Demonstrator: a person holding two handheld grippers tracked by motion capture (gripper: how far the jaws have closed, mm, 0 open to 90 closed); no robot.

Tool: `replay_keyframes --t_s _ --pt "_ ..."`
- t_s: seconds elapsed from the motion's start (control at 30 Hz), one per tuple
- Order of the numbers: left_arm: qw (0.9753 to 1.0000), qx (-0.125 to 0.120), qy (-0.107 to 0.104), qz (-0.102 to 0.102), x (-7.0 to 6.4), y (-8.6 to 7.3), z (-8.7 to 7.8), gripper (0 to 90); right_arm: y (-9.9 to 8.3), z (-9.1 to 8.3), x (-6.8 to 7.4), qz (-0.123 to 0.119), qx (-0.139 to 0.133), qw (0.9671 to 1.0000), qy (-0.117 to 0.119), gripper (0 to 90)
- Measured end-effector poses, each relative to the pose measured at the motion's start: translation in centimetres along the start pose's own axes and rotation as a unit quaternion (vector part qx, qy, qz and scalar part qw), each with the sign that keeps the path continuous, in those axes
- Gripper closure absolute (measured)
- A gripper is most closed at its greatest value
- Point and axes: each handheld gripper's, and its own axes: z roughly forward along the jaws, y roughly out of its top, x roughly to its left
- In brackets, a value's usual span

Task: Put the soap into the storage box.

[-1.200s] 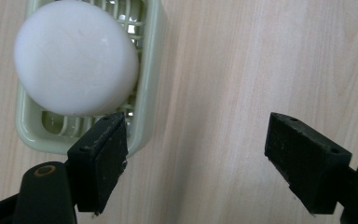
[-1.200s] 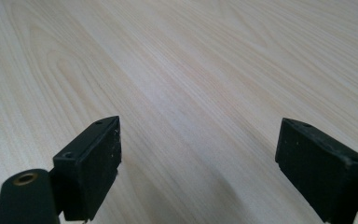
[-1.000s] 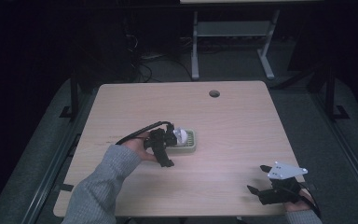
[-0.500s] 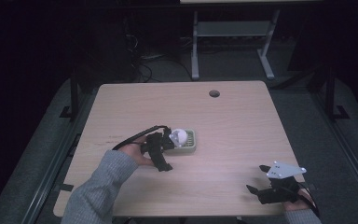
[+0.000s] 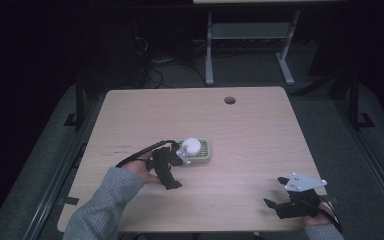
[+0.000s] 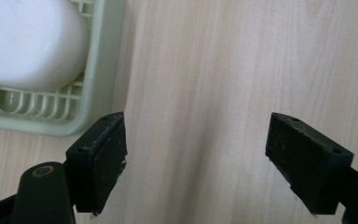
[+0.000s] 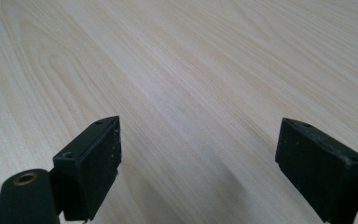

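- We find the soap dish (image 5: 203, 150), pale green w/ slatted floor, standing on the counter (image 5: 260, 130) slightly left of centre, toward the near half.
- A white soap bar (image 5: 191, 145) lies in the dish; in the left gripper view the soap bar (image 6: 30, 42) covers most of the slats of the dish (image 6: 98, 70).
- Left hand-held gripper (image 5: 172, 172): just near-left of the dish, held by a hand in a grey sleeve (image 5: 102, 202). We can't tell from the high view whether it touches the dish.
- Left gripper view: left hand-held gripper (image 6: 196, 158) has jaws wide apart, nothing between them but bare counter (image 6: 223, 70). One jaw sits close by the dish's corner; contact not confirmed.
- Right hand-held gripper (image 5: 275, 192): at near-right corner of counter, well apart from dish, grey three-cornered plate (image 5: 305, 181) on top.
- Right gripper view: right hand-held gripper (image 7: 198, 161) has jaws wide apart, over bare wood grain of the counter (image 7: 191, 60), empty.
- Round cable hole (image 5: 229, 100) at far edge of counter, centre-right.
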Motion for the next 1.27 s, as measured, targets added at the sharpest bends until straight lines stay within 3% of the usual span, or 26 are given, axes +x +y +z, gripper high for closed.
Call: replay_keyframes --t_s 1.27 --pt "0.9992 -0.023 0.023 -0.024 -2.5 -4.3 -0.3 19.0 -0.1 0.0 -0.1 0.009 -0.003 0.9999 -0.012 13.8"
